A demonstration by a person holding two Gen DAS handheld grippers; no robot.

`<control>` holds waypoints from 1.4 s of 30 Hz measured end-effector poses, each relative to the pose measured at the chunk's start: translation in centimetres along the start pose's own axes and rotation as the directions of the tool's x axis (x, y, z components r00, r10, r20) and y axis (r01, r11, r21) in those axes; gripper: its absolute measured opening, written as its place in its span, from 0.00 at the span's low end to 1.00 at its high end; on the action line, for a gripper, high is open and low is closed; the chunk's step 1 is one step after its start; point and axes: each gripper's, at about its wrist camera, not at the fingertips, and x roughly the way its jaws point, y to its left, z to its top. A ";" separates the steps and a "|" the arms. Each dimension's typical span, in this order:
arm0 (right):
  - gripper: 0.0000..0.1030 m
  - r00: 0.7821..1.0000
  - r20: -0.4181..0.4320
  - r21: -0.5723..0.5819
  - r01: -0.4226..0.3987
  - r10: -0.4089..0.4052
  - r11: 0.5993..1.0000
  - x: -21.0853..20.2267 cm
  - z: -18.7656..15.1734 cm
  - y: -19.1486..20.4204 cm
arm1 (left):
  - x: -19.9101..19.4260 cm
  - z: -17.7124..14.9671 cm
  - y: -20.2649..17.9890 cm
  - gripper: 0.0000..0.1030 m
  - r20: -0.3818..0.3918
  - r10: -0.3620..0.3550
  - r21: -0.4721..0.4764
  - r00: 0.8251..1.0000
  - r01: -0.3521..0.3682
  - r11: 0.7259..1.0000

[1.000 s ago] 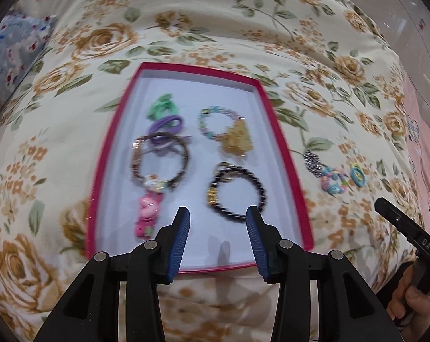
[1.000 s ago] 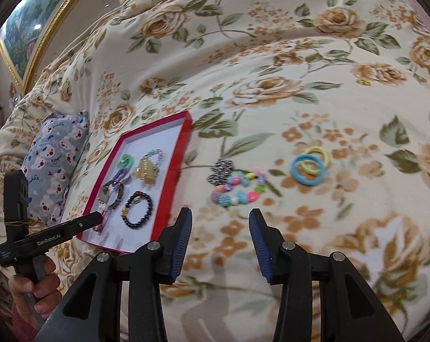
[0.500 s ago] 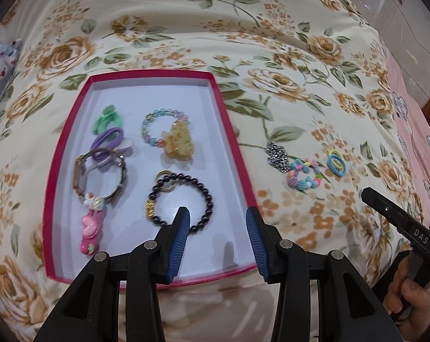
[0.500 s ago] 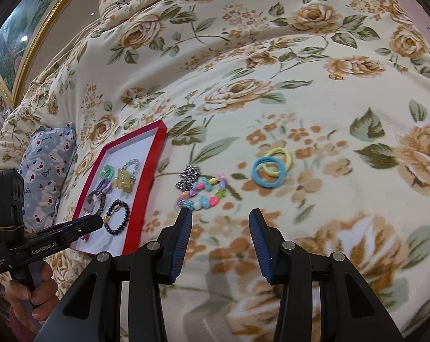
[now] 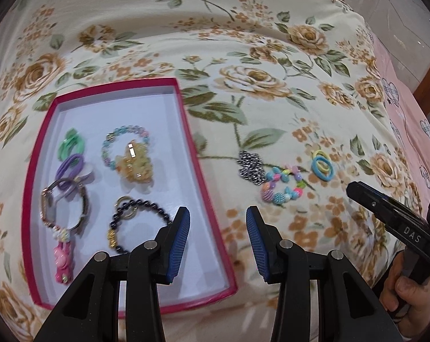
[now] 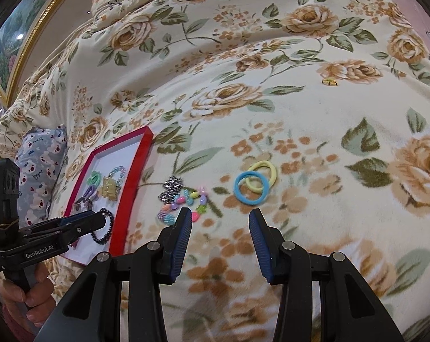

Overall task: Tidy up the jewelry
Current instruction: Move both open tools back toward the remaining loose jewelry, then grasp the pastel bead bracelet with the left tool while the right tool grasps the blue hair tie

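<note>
On the left gripper (image 6: 83,222) – "GenRobot.AI"; right gripper (image 5: 354,191) – "DAS".

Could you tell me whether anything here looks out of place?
Yes. Three pieces lie loose on the floral bedspread outside the red tray: a silver chain piece, a pastel bead bracelet touching it, and a blue and yellow hair tie pair. Both grippers are open and empty.

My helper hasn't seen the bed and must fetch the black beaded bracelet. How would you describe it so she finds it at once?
Find the red-rimmed tray on the floral bedspread. The black beaded bracelet lies in the tray's near right part, below the yellow charm bracelet. It is the only dark bead ring, with a gold bead and a small metal ring on it.
</note>
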 end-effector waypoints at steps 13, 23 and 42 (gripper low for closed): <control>0.41 0.996 -0.051 0.003 0.079 -0.079 0.997 3.4 1.7 -2.2 | 6.2 2.5 -4.3 0.37 -0.087 -0.051 0.066 0.995 0.057 0.996; 0.07 0.989 -0.078 -0.021 0.125 -0.126 0.992 5.0 1.7 -2.7 | 10.5 3.3 -6.0 0.24 -0.142 -0.042 0.100 0.989 0.056 0.993; 0.02 1.000 0.005 -0.031 0.028 -0.028 0.999 0.2 1.3 0.0 | 3.7 1.6 -3.9 0.22 0.012 -0.130 0.071 0.991 0.129 0.989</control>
